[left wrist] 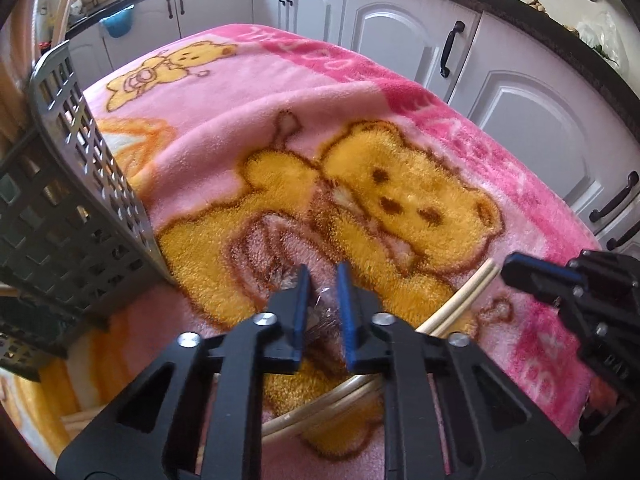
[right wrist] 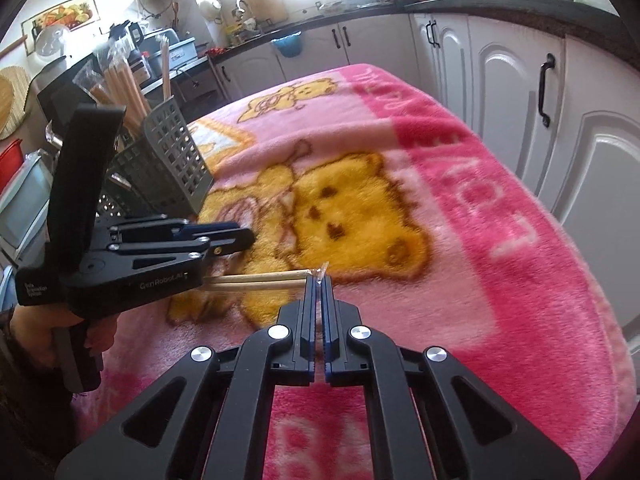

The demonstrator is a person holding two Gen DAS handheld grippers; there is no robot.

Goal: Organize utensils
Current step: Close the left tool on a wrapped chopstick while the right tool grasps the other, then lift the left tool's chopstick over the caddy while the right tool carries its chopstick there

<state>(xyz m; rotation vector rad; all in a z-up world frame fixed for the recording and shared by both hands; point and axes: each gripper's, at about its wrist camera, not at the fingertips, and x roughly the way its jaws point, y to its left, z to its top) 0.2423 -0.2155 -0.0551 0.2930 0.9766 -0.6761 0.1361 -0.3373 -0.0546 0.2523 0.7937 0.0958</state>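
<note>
Pinching wrapped chopsticks (right wrist: 260, 281) in right gripper (right wrist: 319, 280); left gripper (left wrist: 323, 276) narrowly parted, empty; next, carrying leftward into utensil basket (right wrist: 176, 160).

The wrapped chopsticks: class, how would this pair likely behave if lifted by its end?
The wrapped chopsticks look straight and thin, so probably stiff and light. The right gripper pinches only the crinkled clear wrapper tip, so the sticks may sag or slide. Their round shafts could roll on the blanket.

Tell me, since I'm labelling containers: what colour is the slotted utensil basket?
Dark grey, with a grid of holes; the utensil basket shows best in the left wrist view.
</note>
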